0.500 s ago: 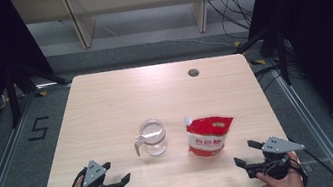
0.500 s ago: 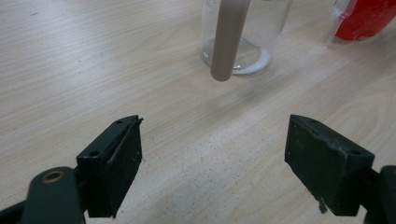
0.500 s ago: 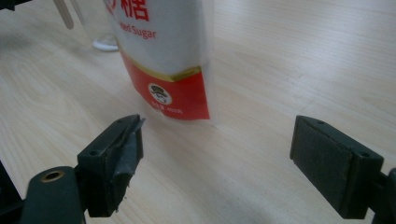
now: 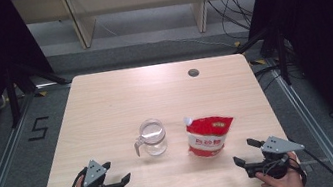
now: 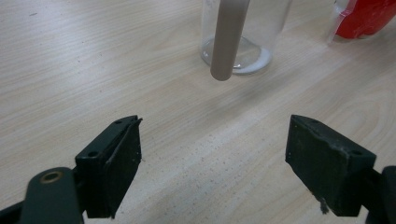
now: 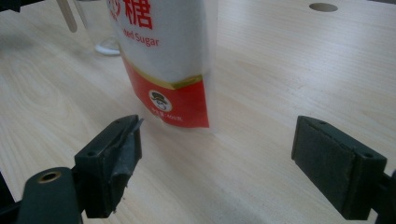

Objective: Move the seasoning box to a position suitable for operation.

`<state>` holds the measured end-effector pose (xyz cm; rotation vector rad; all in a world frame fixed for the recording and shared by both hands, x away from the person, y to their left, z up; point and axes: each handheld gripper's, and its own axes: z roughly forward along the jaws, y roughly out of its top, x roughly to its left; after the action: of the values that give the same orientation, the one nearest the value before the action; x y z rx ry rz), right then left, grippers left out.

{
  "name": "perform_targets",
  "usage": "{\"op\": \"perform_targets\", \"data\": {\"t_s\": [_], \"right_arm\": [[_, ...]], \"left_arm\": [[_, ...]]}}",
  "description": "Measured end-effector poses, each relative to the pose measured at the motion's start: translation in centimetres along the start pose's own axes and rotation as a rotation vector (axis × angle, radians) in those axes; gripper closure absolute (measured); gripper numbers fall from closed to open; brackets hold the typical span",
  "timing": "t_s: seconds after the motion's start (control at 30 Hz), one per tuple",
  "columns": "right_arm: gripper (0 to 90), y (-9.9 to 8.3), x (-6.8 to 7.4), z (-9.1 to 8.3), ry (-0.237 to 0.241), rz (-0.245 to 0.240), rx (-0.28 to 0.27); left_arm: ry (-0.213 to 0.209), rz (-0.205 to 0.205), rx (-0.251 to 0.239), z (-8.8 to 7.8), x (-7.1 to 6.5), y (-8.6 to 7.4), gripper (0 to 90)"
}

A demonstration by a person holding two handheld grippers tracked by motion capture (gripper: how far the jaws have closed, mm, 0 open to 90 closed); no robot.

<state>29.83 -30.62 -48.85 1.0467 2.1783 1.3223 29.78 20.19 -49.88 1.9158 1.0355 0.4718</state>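
Pale wood-grain table (image 4: 107, 113) on a grey floor, dark curtains at both sides, a small round cable hole (image 4: 193, 73) near the far edge.

Near the table's middle, a clear glass pitcher with a side handle (image 4: 151, 137), standing upright, long axis vertical, handle turned toward the near left corner; a little white at the bottom, possibly sugar, hard to tell through the glass. Just right of it, close but apart, a red-and-white stand-up sugar pouch with a corner spout (image 4: 209, 136), upright, spout at its top left, printed face toward the near edge.

At the near left edge, left gripper (image 4: 115, 176), held in a hand, jaws spread wide with nothing between them, aimed at the pitcher from well short of it.

At the near right edge, right gripper (image 4: 246, 152), jaws likewise wide apart and empty, pointing at the pouch's base, near but not touching.
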Motion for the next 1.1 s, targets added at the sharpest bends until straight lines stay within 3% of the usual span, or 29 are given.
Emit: {"op": "perform_targets", "data": {"t_s": [0.07,0.13,0.2,0.27,0.3,0.4,0.5,0.57,0.67,0.77,0.93,1.0,1.1], "right_arm": [[17.3,0.0,0.0,0.0,0.000,0.001,0.000],[17.4,0.0,0.2,-0.1,0.002,0.034,0.008],[17.4,0.0,0.0,0.0,0.002,0.016,0.002],[17.8,0.0,-0.2,0.0,-0.002,-0.007,-0.020],[17.8,0.0,0.1,-0.1,0.008,0.041,-0.002],[17.8,-0.2,0.0,0.0,-0.003,0.047,0.011],[17.8,-0.2,0.0,0.0,-0.004,0.047,0.007],[17.8,-0.3,-0.4,0.2,-0.012,0.017,0.004],[18.4,-0.3,-0.1,0.0,-0.002,0.046,0.022],[18.4,-0.4,-0.2,0.2,-0.008,0.030,0.018],[18.6,-0.3,-0.1,0.1,0.000,0.033,0.018],[18.6,-0.4,-0.1,0.2,0.002,0.039,0.024],[18.7,-0.4,-0.1,0.2,0.002,0.041,0.028]], "left_arm": [[-0.001,-0.008,-0.007,0.0,0.0,0.0,18.6],[-0.007,-0.022,-0.012,0.0,0.0,0.1,19.8],[-0.032,-0.046,-0.027,0.2,0.0,0.2,23.0],[-0.022,-0.028,-0.027,0.5,-0.2,0.6,24.1],[-0.032,-0.025,-0.032,0.7,-0.2,0.7,25.3],[-0.036,-0.016,-0.038,1.0,-0.4,0.9,29.0],[-0.036,0.012,-0.045,1.6,-0.7,1.4,32.6],[-0.048,0.017,-0.051,2.3,-0.8,1.9,38.0],[-0.032,0.053,-0.057,3.6,-0.9,2.9,42.5],[-0.021,0.068,-0.072,4.6,-0.9,3.7,46.7],[-0.018,0.067,-0.087,5.5,-1.0,4.1,55.6],[0.008,0.075,-0.089,5.8,-1.1,4.3,57.3],[-0.004,0.087,-0.103,6.2,-1.1,4.5,65.8]]}}
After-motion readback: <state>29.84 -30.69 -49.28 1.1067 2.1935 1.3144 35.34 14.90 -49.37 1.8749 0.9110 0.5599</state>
